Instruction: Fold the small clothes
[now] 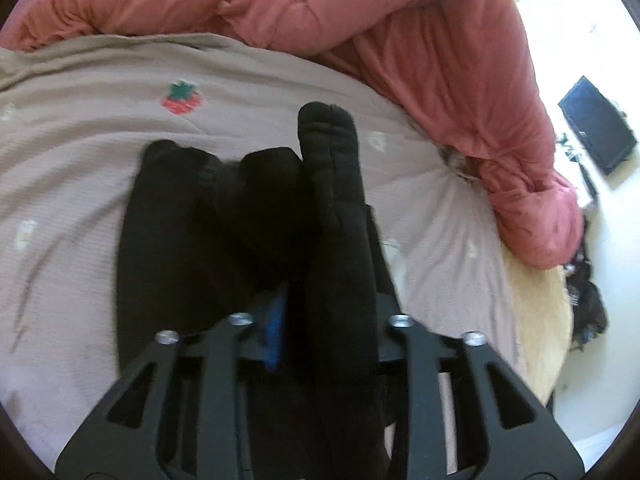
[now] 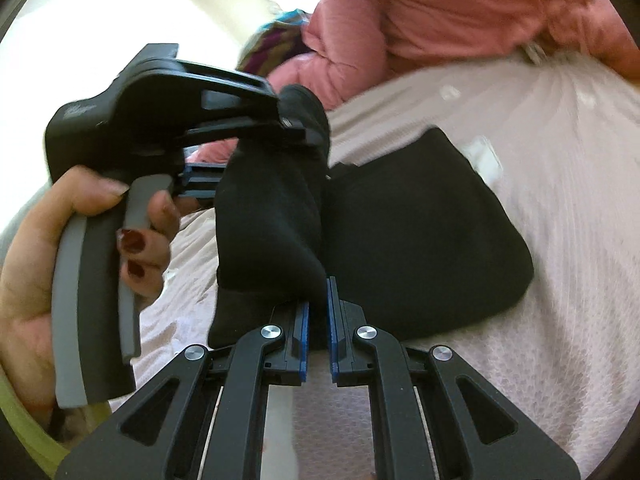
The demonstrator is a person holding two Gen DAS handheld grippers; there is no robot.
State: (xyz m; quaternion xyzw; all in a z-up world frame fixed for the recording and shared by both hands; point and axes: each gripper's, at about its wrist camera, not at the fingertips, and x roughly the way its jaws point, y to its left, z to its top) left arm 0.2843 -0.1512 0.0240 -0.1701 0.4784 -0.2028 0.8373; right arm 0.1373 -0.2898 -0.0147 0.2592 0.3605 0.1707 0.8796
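Observation:
A long black garment (image 1: 336, 216) runs forward from between the fingers of my left gripper (image 1: 324, 292). It lies along the right finger, and the blue left pad (image 1: 276, 328) shows bare beside it, so the jaws stand apart. A wider black garment (image 1: 180, 220) lies flat on the bed behind it. In the right wrist view my right gripper (image 2: 319, 312) is shut, its blue pads pinching a fold of the long black garment (image 2: 264, 220). From there the cloth rises to my left gripper (image 2: 298, 120), held by a person's hand (image 2: 80, 208). The wider garment (image 2: 420, 232) lies to the right.
The bed sheet (image 1: 80, 160) is pale beige with a strawberry print (image 1: 182, 98). A bunched pink duvet (image 1: 360, 20) lines the far side and right of the bed. A yellow fleece (image 1: 536, 320) marks the bed's right edge. Beyond it, on the floor, lie a black flat object (image 1: 598, 124) and dark clutter (image 1: 592, 300).

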